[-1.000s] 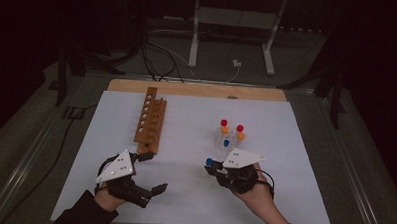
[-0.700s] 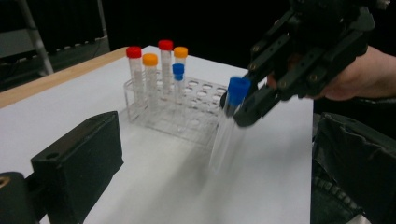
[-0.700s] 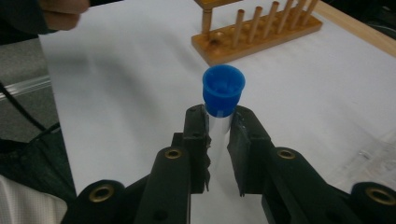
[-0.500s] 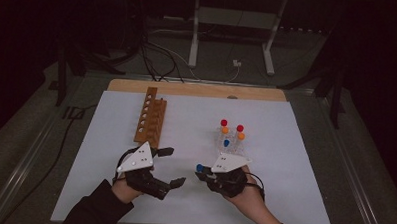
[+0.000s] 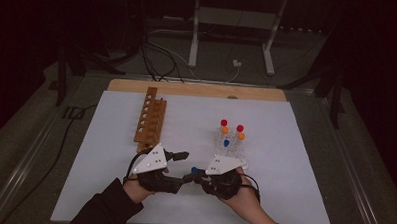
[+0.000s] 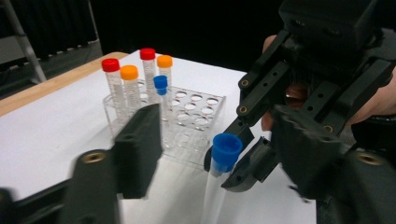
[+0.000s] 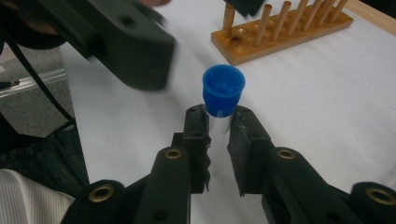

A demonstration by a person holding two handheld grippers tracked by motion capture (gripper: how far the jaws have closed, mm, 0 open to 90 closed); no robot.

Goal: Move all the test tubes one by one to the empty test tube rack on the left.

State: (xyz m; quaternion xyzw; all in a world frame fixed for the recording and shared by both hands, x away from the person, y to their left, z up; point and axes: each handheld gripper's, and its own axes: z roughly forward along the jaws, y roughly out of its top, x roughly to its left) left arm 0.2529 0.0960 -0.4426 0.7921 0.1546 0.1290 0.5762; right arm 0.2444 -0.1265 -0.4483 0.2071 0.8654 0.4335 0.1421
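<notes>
Here the right claw (image 7: 218, 128) is clamping a blue-capped tube (image 7: 223, 95) above the counter (image 5: 285, 160). The left claw (image 6: 219, 140) is half open, its jaws having just been closing around the tube's cap without touching it.

A wooden peg rack (image 5: 150, 121) lies on the white sheet (image 5: 284, 185) of the worktop, beyond the fingers and off to their left, well apart from them. Its upright pegs (image 7: 280, 16) and round holes are seen in the right gripper view. Past the far wooden edge of the worktop (image 5: 197, 90), black cables (image 5: 158, 60) trail over the dark floor beside a white metal stand (image 5: 232, 28).
</notes>
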